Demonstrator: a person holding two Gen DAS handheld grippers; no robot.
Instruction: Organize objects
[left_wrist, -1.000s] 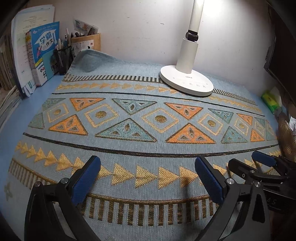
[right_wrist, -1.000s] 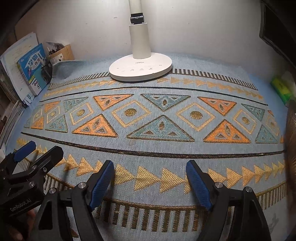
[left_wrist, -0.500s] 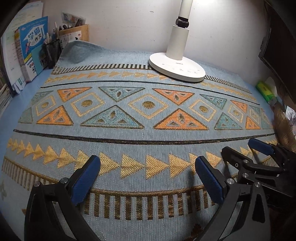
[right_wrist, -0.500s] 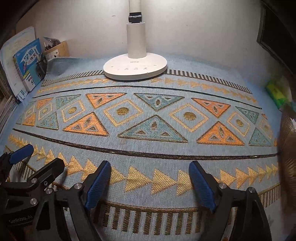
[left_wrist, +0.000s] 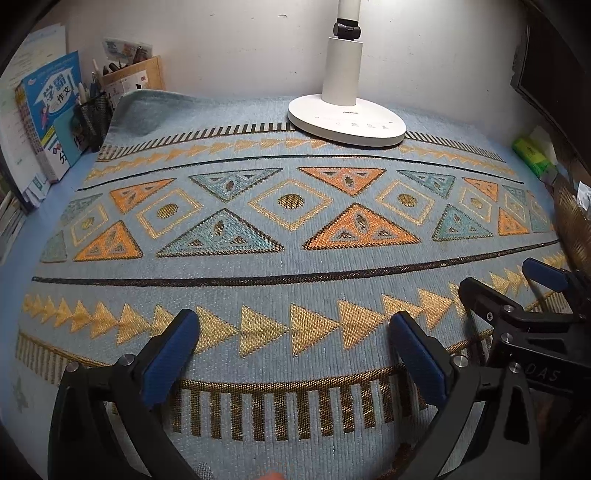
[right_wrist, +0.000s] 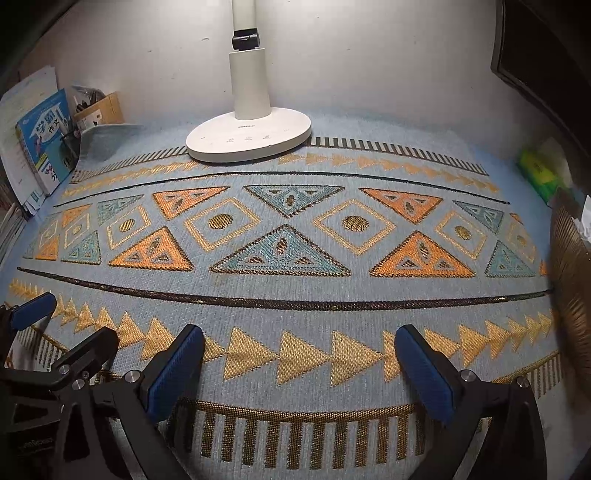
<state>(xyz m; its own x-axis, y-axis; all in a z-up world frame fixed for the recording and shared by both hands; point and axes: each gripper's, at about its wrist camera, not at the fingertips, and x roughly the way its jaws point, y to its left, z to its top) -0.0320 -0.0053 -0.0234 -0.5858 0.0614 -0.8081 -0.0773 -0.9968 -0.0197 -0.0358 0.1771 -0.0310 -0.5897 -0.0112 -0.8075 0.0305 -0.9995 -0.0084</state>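
Observation:
A blue patterned mat (left_wrist: 295, 266) with orange and teal triangles covers the desk; it also shows in the right wrist view (right_wrist: 295, 295). My left gripper (left_wrist: 295, 343) is open and empty, low over the mat's near edge. My right gripper (right_wrist: 299, 358) is open and empty beside it, and shows at the right of the left wrist view (left_wrist: 517, 291). The left gripper shows at the left of the right wrist view (right_wrist: 59, 325). No loose object lies on the mat between the fingers.
A white desk lamp (left_wrist: 347, 118) stands at the back of the mat (right_wrist: 247, 140). Books (left_wrist: 51, 110), a mesh pen holder (left_wrist: 92, 118) and a cardboard box (left_wrist: 133, 77) stand at the back left. A green pack (left_wrist: 532, 155) and a woven basket (right_wrist: 572, 258) sit at the right.
Both views have shifted a little over the mat, first forward and right, then back. Both grippers stay open and empty.

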